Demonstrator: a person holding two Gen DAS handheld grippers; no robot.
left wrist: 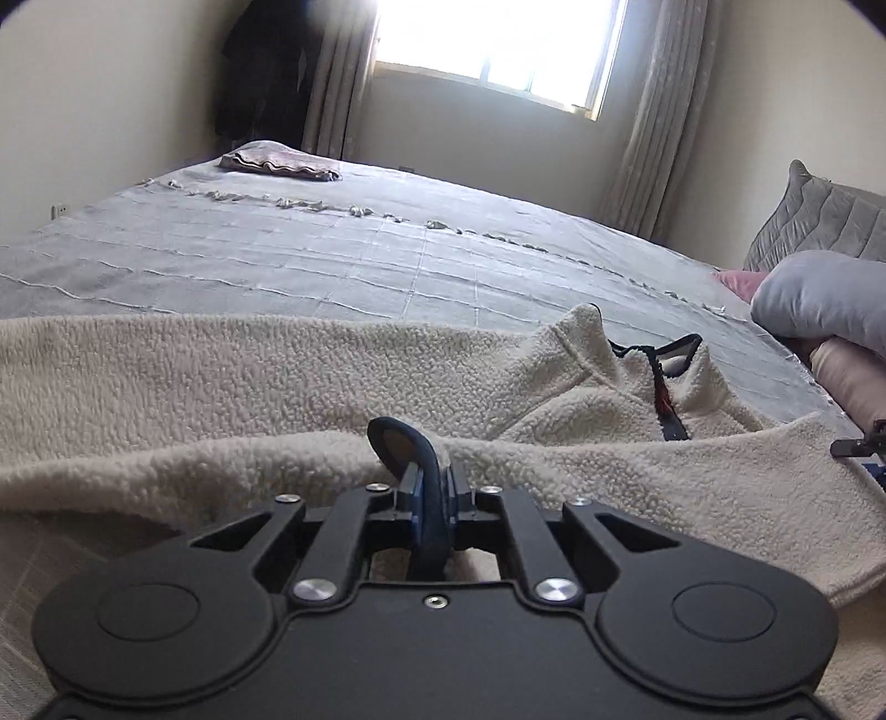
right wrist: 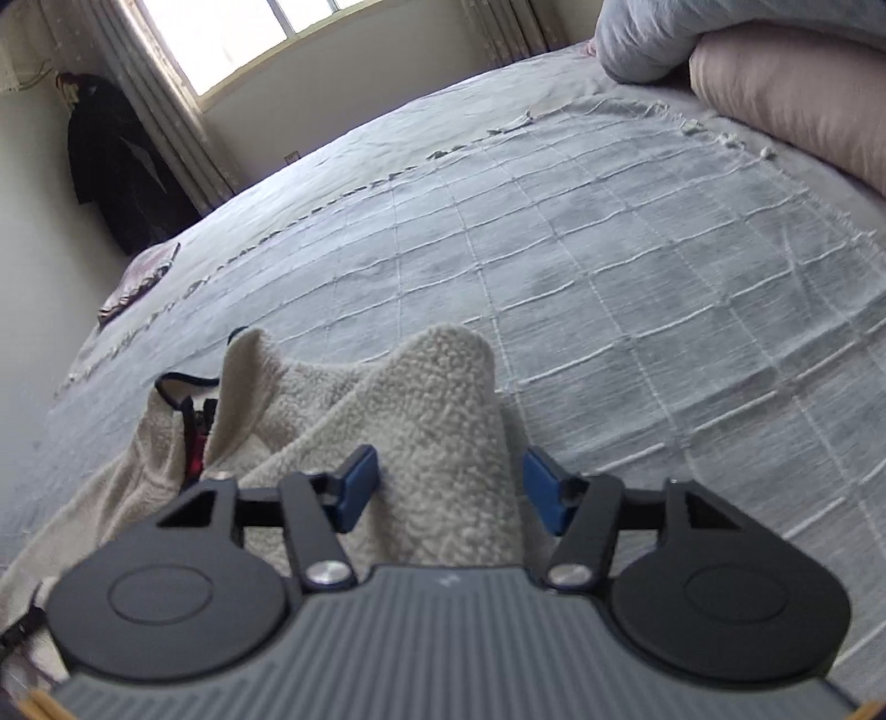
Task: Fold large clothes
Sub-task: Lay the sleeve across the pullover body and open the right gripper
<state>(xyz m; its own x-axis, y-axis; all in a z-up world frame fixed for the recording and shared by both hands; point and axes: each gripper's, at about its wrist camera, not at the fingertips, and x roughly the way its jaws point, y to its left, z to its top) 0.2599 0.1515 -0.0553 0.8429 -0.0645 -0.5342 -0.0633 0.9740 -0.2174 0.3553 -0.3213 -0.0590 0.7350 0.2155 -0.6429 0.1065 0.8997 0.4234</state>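
Observation:
A cream fleece jacket (left wrist: 266, 387) lies across the near side of a grey bedspread (left wrist: 332, 260). Its collar with dark trim and a red inner label (left wrist: 662, 387) points right. My left gripper (left wrist: 431, 487) is shut on the jacket's dark-trimmed hem edge (left wrist: 412, 443), which loops up between the pads. In the right wrist view the jacket (right wrist: 432, 399) bunches up in a fold between my right gripper's (right wrist: 451, 487) blue pads (right wrist: 360, 482), which stand apart on either side of it. The collar (right wrist: 188, 387) lies to the left.
A folded pinkish cloth (left wrist: 279, 162) sits at the bed's far corner. Pillows, grey (left wrist: 819, 299) and pink (right wrist: 792, 94), are stacked at the right. A dark garment (right wrist: 119, 166) hangs by the curtained window (left wrist: 498, 44). The right gripper's tip (left wrist: 864, 443) shows at the edge.

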